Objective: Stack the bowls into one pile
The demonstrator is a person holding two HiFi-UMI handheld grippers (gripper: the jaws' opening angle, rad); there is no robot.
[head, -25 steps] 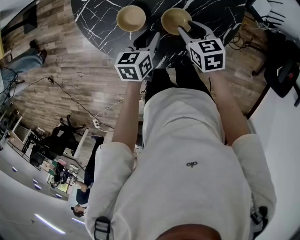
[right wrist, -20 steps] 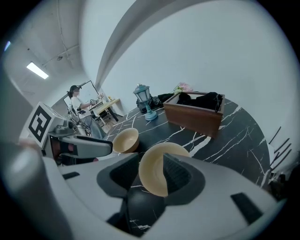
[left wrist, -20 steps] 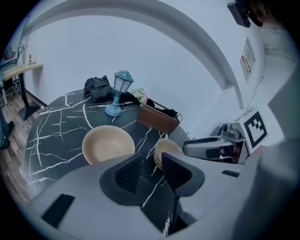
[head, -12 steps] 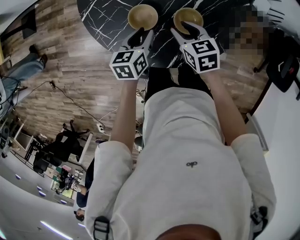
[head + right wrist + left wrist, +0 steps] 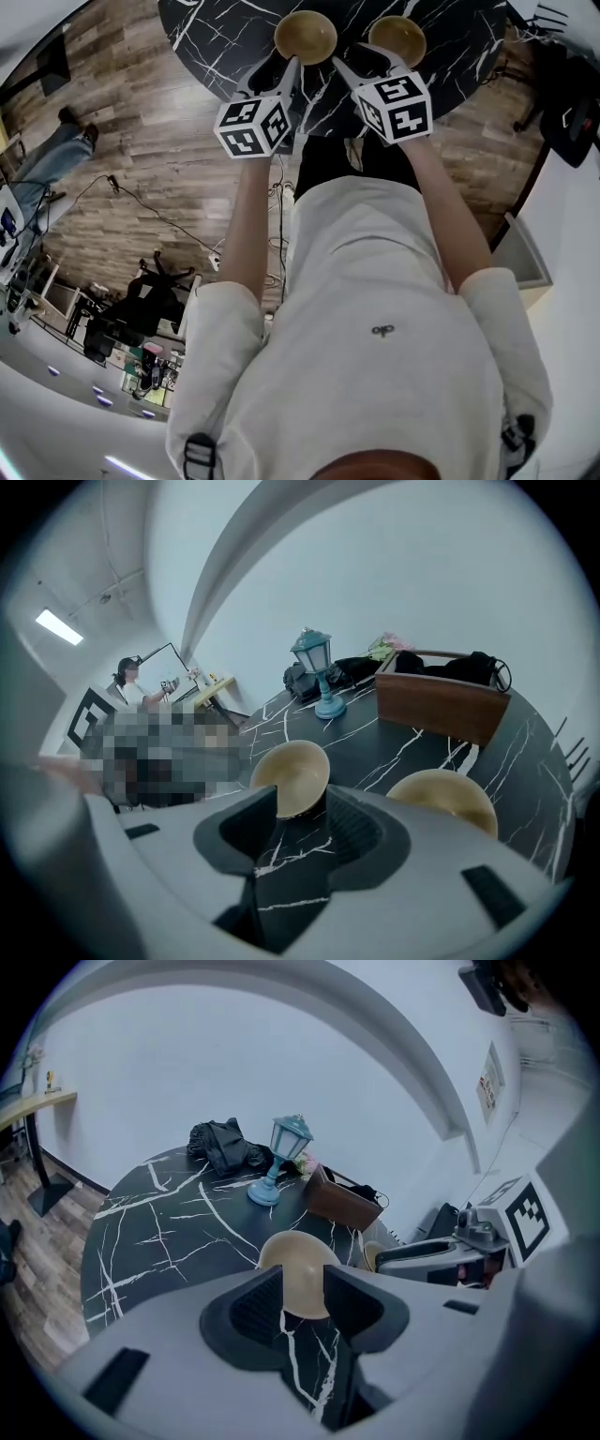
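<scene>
Left hand-held gripper point(image 5: 302, 1288) open, empty — tan round bowl point(image 5: 298, 1262) dead ahead on the black marbled tabletop point(image 5: 169, 1232); right hand-held gripper point(image 5: 302, 808), open too, has the second tan bowl point(image 5: 441, 799) off its right.

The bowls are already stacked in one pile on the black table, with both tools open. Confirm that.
Not stacked: the head view shows the left bowl and the right bowl standing apart, side by side, on the black table. The left tool and right tool are open, as stated.
</scene>
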